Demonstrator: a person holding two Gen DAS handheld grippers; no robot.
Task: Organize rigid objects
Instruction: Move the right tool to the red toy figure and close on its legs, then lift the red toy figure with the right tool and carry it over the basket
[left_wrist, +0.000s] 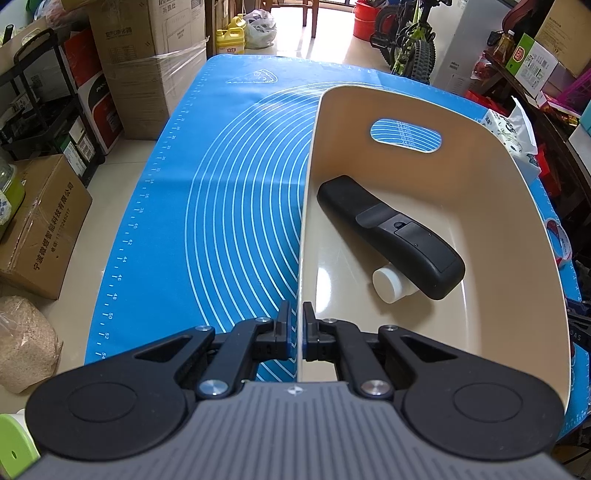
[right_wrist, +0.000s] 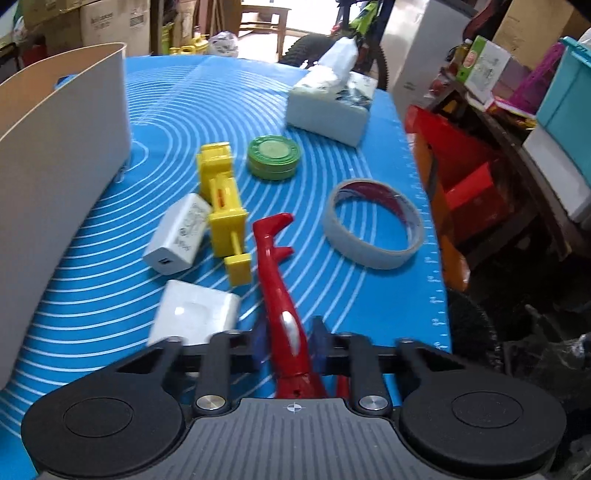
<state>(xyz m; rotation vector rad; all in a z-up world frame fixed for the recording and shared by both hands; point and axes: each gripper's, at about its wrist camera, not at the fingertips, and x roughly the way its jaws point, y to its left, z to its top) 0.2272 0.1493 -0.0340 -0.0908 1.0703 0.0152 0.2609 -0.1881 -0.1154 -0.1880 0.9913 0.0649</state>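
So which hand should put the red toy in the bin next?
The right. The right gripper already has its jaws around the red plastic toy lying on the blue mat. The left gripper is busy, its jaws clamped on the beige plastic bin's rim.

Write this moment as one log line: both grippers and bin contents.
left gripper: shut on bin wall | right gripper: around red toy | in bin: black remote, white bottle
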